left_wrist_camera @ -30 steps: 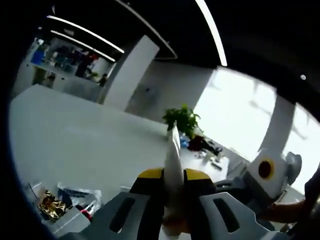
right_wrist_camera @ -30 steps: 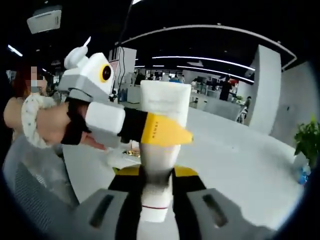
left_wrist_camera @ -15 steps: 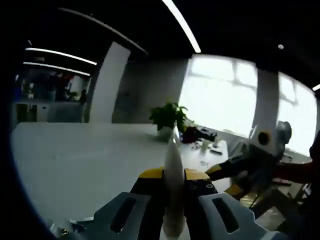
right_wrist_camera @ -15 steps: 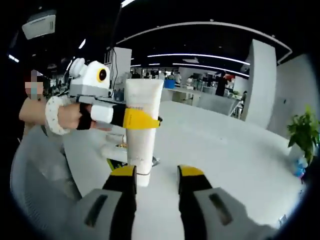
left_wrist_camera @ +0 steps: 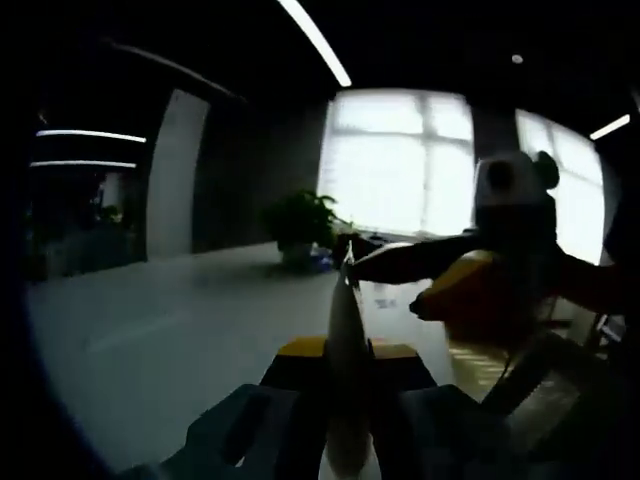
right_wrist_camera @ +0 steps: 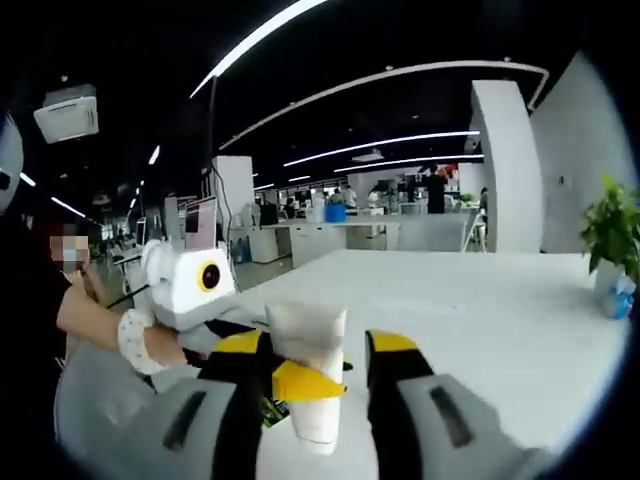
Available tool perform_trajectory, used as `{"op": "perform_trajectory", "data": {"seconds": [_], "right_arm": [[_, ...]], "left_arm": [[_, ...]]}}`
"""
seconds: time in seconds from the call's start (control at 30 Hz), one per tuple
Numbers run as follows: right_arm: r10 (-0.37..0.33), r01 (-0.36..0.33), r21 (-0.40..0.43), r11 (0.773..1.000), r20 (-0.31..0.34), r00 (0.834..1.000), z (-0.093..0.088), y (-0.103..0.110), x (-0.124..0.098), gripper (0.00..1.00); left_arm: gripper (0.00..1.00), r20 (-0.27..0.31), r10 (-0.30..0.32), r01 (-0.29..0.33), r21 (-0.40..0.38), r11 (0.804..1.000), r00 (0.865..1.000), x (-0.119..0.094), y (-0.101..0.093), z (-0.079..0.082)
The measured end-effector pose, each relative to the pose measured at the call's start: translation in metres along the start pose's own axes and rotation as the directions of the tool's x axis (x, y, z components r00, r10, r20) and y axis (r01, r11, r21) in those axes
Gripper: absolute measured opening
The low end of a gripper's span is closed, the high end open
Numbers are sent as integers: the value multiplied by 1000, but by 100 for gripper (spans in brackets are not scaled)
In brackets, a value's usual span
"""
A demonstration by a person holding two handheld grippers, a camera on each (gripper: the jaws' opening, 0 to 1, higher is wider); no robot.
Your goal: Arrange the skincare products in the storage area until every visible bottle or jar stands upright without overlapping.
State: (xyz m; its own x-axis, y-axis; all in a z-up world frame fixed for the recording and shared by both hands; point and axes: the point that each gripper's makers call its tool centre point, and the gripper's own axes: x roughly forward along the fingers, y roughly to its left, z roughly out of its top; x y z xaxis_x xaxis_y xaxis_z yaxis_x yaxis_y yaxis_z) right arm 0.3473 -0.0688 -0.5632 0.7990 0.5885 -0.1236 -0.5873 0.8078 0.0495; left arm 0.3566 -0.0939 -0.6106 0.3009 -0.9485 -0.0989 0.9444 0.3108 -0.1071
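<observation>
In the left gripper view, the left gripper (left_wrist_camera: 345,350) has its yellow-tipped jaws closed tight on a white squeeze tube (left_wrist_camera: 346,330), seen edge-on so that it looks like a thin pale blade rising between them to a point. The tube is held up in the air above a long white table (left_wrist_camera: 180,330). The right gripper (left_wrist_camera: 470,290) comes in from the right side of this view, dark against bright windows (left_wrist_camera: 400,160), with one yellow-tipped jaw reaching towards the tube's upper end; whether it touches cannot be told in the backlight. A potted plant (left_wrist_camera: 297,222) stands far back on the table, near the windows.

In the right gripper view, the right gripper (right_wrist_camera: 318,355) has its two jaws spread apart, with nothing clamped between them. The tube (right_wrist_camera: 308,350) shows here face-on (broad crimped end up, cap end down) and hangs in the gap between those jaws, not gripped by them. The left gripper (right_wrist_camera: 300,382) reaches in from the left and pinches the tube across its middle, its yellow tip lying over the tube's front. A person's hand (right_wrist_camera: 150,345) holds that gripper, with a white scrunchie (right_wrist_camera: 130,335) on the wrist. The table (right_wrist_camera: 480,310) stretches away behind, with the potted plant (right_wrist_camera: 612,230) at its far right and an open office beyond.
</observation>
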Motion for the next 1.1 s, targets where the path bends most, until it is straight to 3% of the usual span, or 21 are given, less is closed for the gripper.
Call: {"op": "perform_trajectory", "data": {"seconds": [0.1, 0.27, 0.47, 0.63, 0.77, 0.93, 1.1], "right_arm": [[-38, 38, -10, 999, 2, 999, -1, 0, 6, 48], [-116, 116, -49, 992, 4, 993, -6, -6, 7, 40], [-152, 152, -50, 987, -16, 988, -15, -10, 5, 39], [-169, 166, -79, 983, -29, 985, -26, -15, 5, 38], [-161, 158, -72, 985, -43, 986, -33, -16, 6, 38], [-155, 150, -80, 985, -58, 986, -45, -13, 4, 38], [-161, 158, -63, 985, -38, 986, -42, -15, 0, 38]], "left_arm": [[8, -10, -26, 26, 29, 999, 1000, 7, -7, -4], [8, -8, -57, 57, 44, 997, 998, 13, -11, -6], [9, -27, -88, 90, 89, 992, 996, 21, -11, -13], [9, -49, -114, 120, 121, 985, 992, 28, -11, -24], [10, -64, -119, 124, 85, 989, 991, 28, -12, -30], [10, -100, -126, 136, 100, 986, 987, 27, -15, -43], [11, -106, -146, 158, 118, 980, 984, 29, -19, -41]]}}
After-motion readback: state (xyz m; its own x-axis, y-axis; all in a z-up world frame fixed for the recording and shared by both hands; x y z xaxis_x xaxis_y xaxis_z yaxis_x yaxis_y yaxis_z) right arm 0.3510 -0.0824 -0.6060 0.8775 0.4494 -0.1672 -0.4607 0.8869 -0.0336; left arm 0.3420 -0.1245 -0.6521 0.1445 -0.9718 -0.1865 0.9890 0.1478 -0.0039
